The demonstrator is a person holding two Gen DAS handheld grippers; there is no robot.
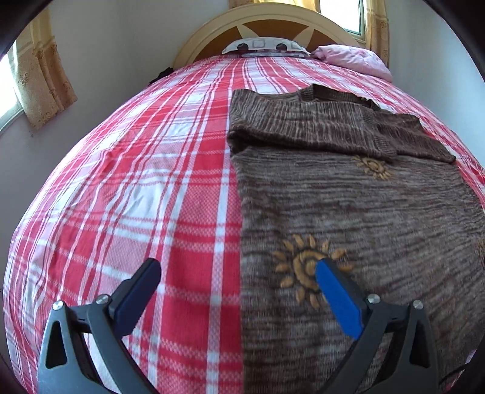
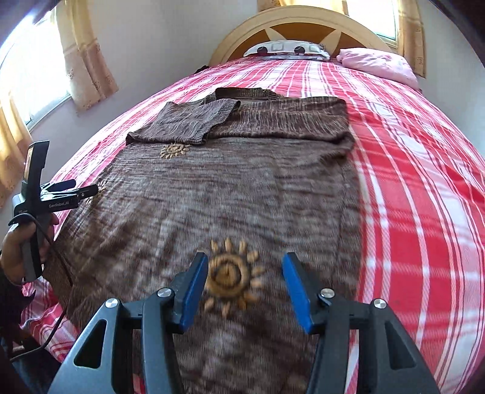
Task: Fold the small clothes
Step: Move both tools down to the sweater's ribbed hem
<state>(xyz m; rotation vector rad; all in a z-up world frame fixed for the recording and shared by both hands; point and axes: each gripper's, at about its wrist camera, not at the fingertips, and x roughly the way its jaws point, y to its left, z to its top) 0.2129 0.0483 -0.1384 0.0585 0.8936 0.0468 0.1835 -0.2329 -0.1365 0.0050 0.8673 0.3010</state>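
A brown knit sweater (image 1: 363, 206) (image 2: 230, 188) with tan sun motifs lies flat on the red plaid bed (image 1: 136, 181) (image 2: 424, 197). Both sleeves are folded across its chest (image 2: 242, 121). My left gripper (image 1: 238, 266) is open wide and straddles the sweater's left edge, one finger over the sheet and the other over a sun motif (image 1: 306, 266). In the right wrist view a hand holds the left gripper (image 2: 81, 191) at the sweater's left side. My right gripper (image 2: 245, 260) hangs open above a sun motif (image 2: 230, 275) low on the sweater, with nothing between its fingers.
At the head of the bed, against a curved wooden headboard (image 2: 303, 21), lie a patterned pillow (image 1: 266, 45) and a pink pillow (image 1: 354, 59). Curtained windows (image 1: 36, 75) flank the bed. A black cable (image 2: 57, 303) hangs from the left gripper's handle.
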